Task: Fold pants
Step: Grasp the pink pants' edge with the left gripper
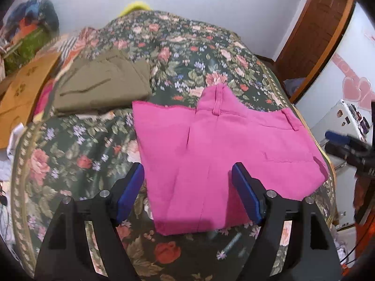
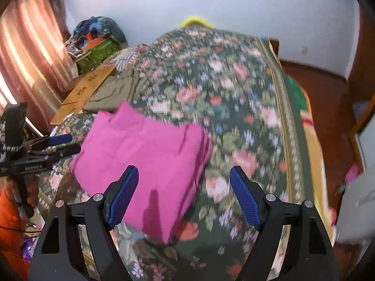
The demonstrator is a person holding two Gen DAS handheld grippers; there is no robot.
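Note:
The pink pants (image 1: 222, 145) lie folded into a flat packet on the floral bedspread (image 1: 70, 152), waistband and belt loops toward the far side. My left gripper (image 1: 187, 167) hovers over their near left part, open, with no cloth pinched between its blue pads. The right wrist view is blurred; there the pink pants (image 2: 145, 154) sit left of centre. My right gripper (image 2: 183, 168) is open above their right edge and the bedspread (image 2: 246, 117), holding nothing. Each gripper also shows from the side in the other view: the right gripper (image 1: 344, 142) and the left gripper (image 2: 58, 142).
Folded olive pants (image 1: 103, 84) rest on the bed behind the pink ones. A brown cardboard box (image 1: 21, 93) and a green bag (image 1: 25, 44) stand at the bed's left. A wooden door (image 1: 316, 23) and a white fridge (image 1: 339, 121) are on the right, with a pink curtain (image 2: 28, 53) left.

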